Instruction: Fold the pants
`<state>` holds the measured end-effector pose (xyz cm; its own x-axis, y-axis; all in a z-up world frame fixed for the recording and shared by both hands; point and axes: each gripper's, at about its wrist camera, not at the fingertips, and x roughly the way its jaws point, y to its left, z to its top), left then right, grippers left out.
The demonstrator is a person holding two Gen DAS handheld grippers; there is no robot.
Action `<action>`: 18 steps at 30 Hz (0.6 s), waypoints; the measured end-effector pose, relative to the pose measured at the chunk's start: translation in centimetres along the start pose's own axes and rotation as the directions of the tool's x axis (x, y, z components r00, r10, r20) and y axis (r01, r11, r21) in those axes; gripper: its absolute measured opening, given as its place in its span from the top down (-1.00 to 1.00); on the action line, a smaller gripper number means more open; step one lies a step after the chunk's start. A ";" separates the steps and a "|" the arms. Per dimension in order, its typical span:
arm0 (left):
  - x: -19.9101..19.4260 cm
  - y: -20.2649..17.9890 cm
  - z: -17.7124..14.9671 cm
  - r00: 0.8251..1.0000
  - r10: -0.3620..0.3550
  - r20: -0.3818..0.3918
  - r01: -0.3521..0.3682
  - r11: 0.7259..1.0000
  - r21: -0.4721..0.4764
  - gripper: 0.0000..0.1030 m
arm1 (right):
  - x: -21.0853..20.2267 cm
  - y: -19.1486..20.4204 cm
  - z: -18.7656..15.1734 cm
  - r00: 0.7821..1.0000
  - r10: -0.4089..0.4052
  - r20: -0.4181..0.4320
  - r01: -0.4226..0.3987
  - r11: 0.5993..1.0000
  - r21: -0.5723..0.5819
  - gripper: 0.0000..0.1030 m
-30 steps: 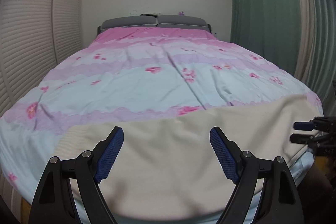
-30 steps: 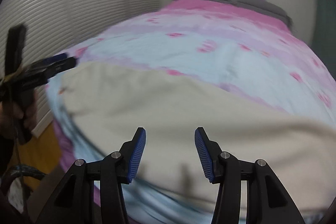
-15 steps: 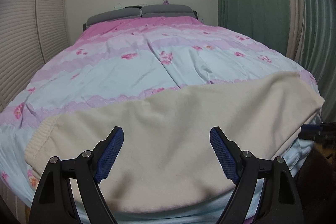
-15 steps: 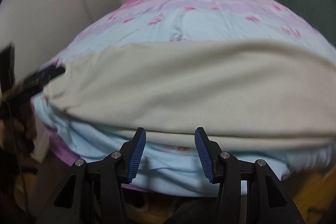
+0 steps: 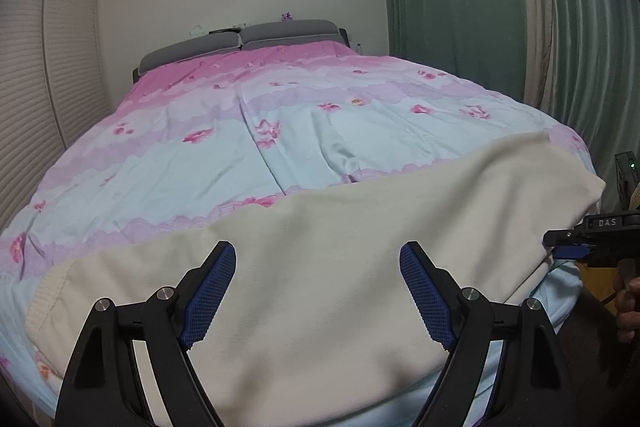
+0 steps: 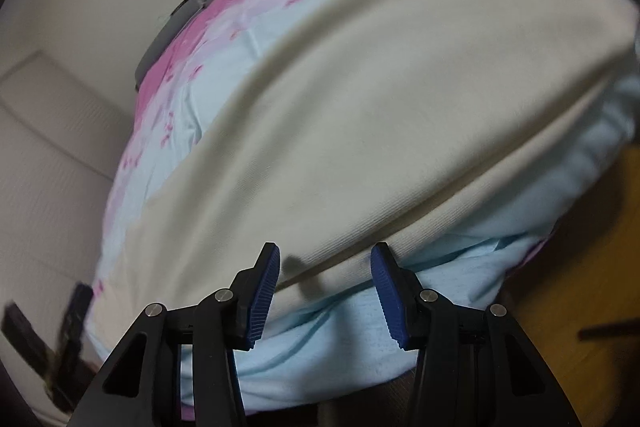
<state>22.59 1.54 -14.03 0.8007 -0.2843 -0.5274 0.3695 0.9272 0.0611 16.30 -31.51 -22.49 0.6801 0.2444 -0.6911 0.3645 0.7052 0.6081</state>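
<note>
Cream pants [image 5: 328, 267] lie spread flat across the near end of the bed, and they also show in the tilted, blurred right wrist view [image 6: 360, 99]. My left gripper [image 5: 318, 293] is open and empty, hovering over the middle of the pants. My right gripper [image 6: 323, 297] is open and empty at the pants' near edge, where the fabric meets the hanging duvet. The right gripper also shows at the right edge of the left wrist view [image 5: 568, 245], close to the pants' right end. The left gripper appears as a dark blur at the lower left of the right wrist view [image 6: 76, 311].
The bed carries a pink and pale blue floral duvet [image 5: 280, 123] with a grey headboard [image 5: 240, 43] at the far wall. Green curtains [image 5: 460, 7] hang on the right, white slatted doors [image 5: 32, 87] on the left. Orange-brown floor [image 6: 600, 287] lies beside the bed.
The right gripper has swung and rolled, so its view is tilted and nearer the pants' edge. The left gripper has shifted, bringing more of the pants under it. Both stay open.
</note>
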 end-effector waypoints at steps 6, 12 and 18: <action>1.0 0.4 -0.1 0.999 -0.002 -0.032 0.000 0.997 -0.073 -0.64 | -0.7 0.4 0.2 0.997 0.010 0.075 -0.011 1.000 0.016 0.87; 2.2 -0.3 -1.0 0.997 -0.018 -0.074 0.013 0.998 -0.068 -0.65 | -1.3 0.1 -0.8 0.997 -0.059 0.053 0.060 0.998 -0.019 0.89; 1.9 0.5 -1.0 0.996 -0.005 -0.086 -0.003 0.995 -0.098 -0.65 | -0.8 0.3 -0.9 0.997 -0.076 0.000 0.076 0.996 -0.035 0.82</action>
<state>23.85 1.66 -15.87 0.7550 -0.2670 -0.5989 0.3190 0.9475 -0.0202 15.26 -30.90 -22.11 0.6500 0.1901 -0.7357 0.3929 0.7447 0.5395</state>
